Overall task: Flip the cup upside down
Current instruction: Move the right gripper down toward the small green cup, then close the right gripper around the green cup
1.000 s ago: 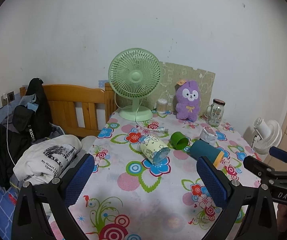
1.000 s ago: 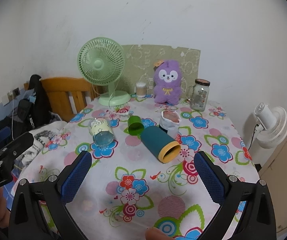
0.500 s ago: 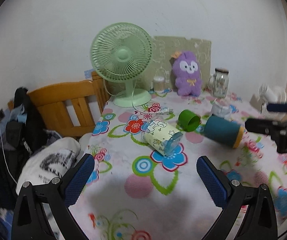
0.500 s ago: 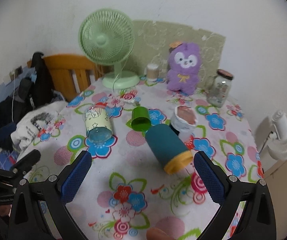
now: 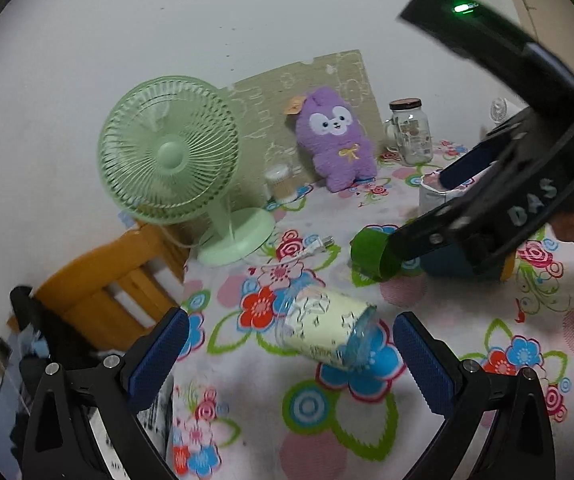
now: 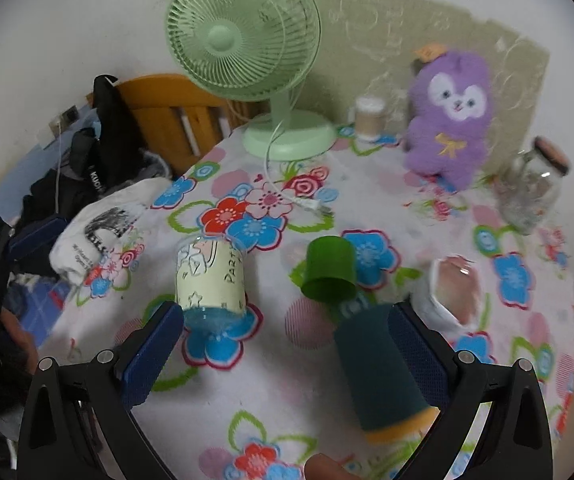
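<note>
Three cups lie on their sides on the floral tablecloth. A cream printed cup with a clear blue rim [image 5: 327,330] [image 6: 211,280] lies just beyond my open left gripper [image 5: 291,356]. A small green cup [image 5: 373,254] [image 6: 329,270] lies further in. A dark teal cup with a yellow rim [image 6: 379,372] lies between the jaws of my open right gripper [image 6: 283,356], close to the right finger. In the left wrist view the right gripper's body [image 5: 499,208] covers most of the teal cup [image 5: 447,266].
A green desk fan [image 6: 247,40], a purple plush toy [image 6: 451,116], a glass jar [image 6: 533,188], a small cotton-swab tub [image 6: 369,118] and a white pouch [image 6: 447,292] stand on the table. The fan's cord and plug [image 6: 307,204] lie nearby. A wooden bed frame [image 5: 119,276] with clothes lies to the left.
Both grippers have moved forward and down toward the cups. The right gripper now straddles the teal cup; the left has closed in on the cream cup.
</note>
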`<state>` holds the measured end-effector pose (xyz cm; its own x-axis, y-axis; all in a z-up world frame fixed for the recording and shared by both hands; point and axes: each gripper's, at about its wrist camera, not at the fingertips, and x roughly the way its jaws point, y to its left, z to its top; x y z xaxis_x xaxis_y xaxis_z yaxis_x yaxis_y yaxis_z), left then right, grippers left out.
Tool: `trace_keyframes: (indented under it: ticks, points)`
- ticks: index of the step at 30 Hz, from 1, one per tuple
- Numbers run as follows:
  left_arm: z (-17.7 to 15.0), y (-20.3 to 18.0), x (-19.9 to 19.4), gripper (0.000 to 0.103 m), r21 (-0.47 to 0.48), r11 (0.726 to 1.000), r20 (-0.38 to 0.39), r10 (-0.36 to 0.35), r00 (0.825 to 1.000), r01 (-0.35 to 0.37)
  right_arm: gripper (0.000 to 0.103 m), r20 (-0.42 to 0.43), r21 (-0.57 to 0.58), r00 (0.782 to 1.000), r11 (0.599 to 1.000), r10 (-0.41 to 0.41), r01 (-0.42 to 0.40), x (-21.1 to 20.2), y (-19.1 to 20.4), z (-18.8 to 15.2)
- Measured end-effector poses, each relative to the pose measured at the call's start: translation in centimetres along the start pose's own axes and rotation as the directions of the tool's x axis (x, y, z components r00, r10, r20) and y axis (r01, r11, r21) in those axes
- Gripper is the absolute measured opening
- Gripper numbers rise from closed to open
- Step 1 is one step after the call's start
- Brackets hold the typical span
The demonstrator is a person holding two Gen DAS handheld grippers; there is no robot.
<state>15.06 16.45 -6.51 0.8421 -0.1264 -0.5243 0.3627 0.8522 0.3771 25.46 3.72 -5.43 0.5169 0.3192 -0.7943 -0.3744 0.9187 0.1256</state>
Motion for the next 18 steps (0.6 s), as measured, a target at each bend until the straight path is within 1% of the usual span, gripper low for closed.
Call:
trace_keyframes:
  ticks: [4,7,9,12,13,14,15,18]
  points:
    - [0.5,-0.6,2.4,0.103,0.083,0.995,-0.023,-0.05,0.998,0.051,0.102,-0.081,0.021,0.997,1.0,0.021,-0.019,3.1,-1.3,1.7]
    - [0.8,-0.9,4.3,0.103,0.12,0.989,-0.049,-0.078,0.996,0.084,0.102,-0.136,0.02,0.991,1.0,0.006,-0.004,5.2,-2.0,2.8]
    - [0.9,-0.7,5.4,0.103,0.122,0.987,-0.061,-0.096,0.993,0.103,0.102,-0.17,0.019,0.985,1.0,0.01,-0.007,6.3,-2.3,3.2]
    - [1.2,-0.4,6.9,0.103,0.099,0.986,-0.081,-0.127,0.989,0.135,0.102,-0.225,0.017,0.974,1.0,0.016,-0.012,8.1,-2.8,3.5]
    - [1.4,-0.3,7.6,0.103,0.086,0.985,-0.094,-0.14,0.986,0.148,0.101,-0.241,0.016,0.97,1.0,0.015,-0.012,8.6,-3.0,3.6]
    - [1.5,-0.3,7.9,0.103,0.081,0.985,-0.1,-0.146,0.984,0.155,0.098,-0.251,0.013,0.968,1.0,0.017,-0.014,9.0,-3.1,3.7]
    - [1.6,-0.5,8.1,0.103,0.085,0.985,-0.104,-0.143,0.984,0.152,0.094,-0.26,0.012,0.965,1.0,0.019,-0.016,9.2,-3.1,3.7]
    - [2.0,-1.1,8.5,0.103,0.112,0.982,-0.104,-0.143,0.984,0.154,0.093,-0.265,0.019,0.964,1.0,0.018,-0.013,9.8,-3.5,4.2]
